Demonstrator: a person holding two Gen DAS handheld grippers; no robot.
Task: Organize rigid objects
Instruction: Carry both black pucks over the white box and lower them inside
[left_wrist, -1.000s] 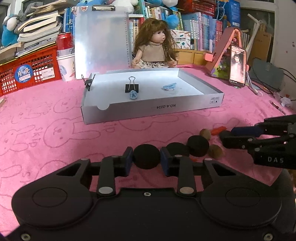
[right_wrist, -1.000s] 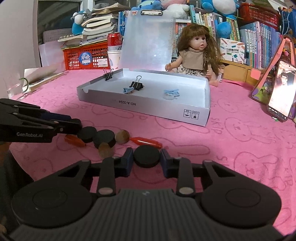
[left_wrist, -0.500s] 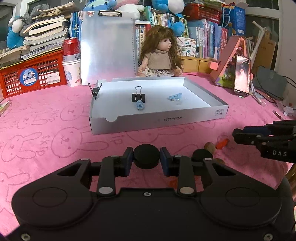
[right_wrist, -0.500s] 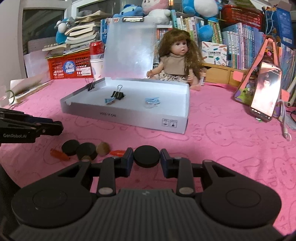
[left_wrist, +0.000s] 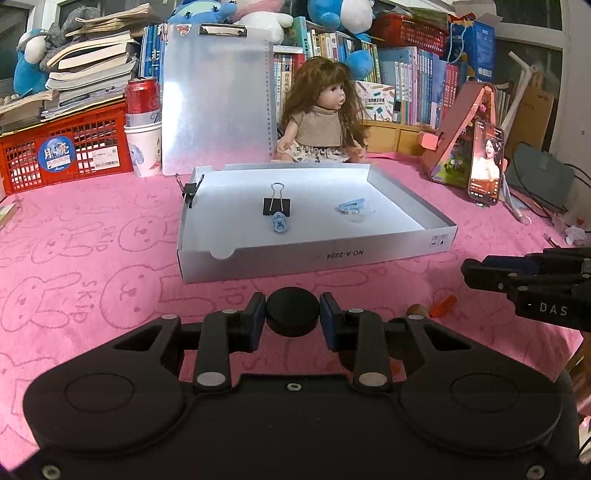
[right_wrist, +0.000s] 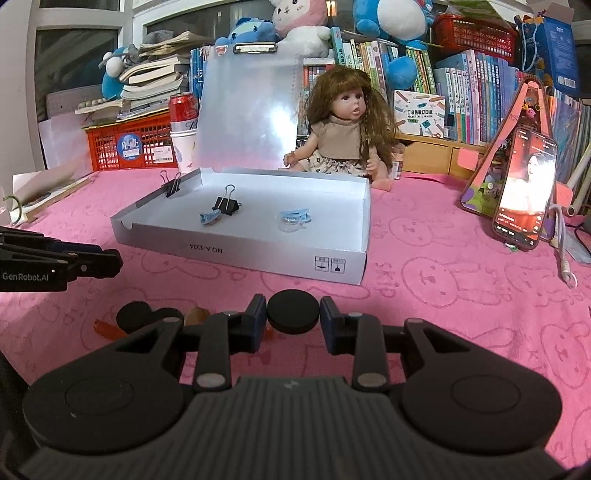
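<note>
My left gripper (left_wrist: 293, 316) is shut on a black disc (left_wrist: 293, 310) and holds it above the pink cloth, in front of the white box (left_wrist: 314, 254). My right gripper (right_wrist: 293, 315) is shut on another black disc (right_wrist: 293, 311). The box holds a black binder clip (left_wrist: 277, 205) and two blue clips (left_wrist: 280, 223) (left_wrist: 351, 206); another binder clip (left_wrist: 190, 190) grips its left wall. On the cloth lie more black discs (right_wrist: 131, 315), a brown piece (right_wrist: 195, 315) and an orange piece (right_wrist: 105, 328), partly hidden by the gripper bodies. The right gripper also shows in the left wrist view (left_wrist: 467, 271), and the left gripper in the right wrist view (right_wrist: 114, 264).
A doll (left_wrist: 321, 122) and a clear clipboard (left_wrist: 218, 99) stand behind the box. A red crate (left_wrist: 66, 147), a can on paper cups (left_wrist: 142, 125), books, and a phone on a stand (left_wrist: 485, 162) line the back. Cables lie at the far right.
Both grippers have risen and drawn back with their discs. The pile of loose discs and pieces has dropped lower in both views and is now partly hidden.
</note>
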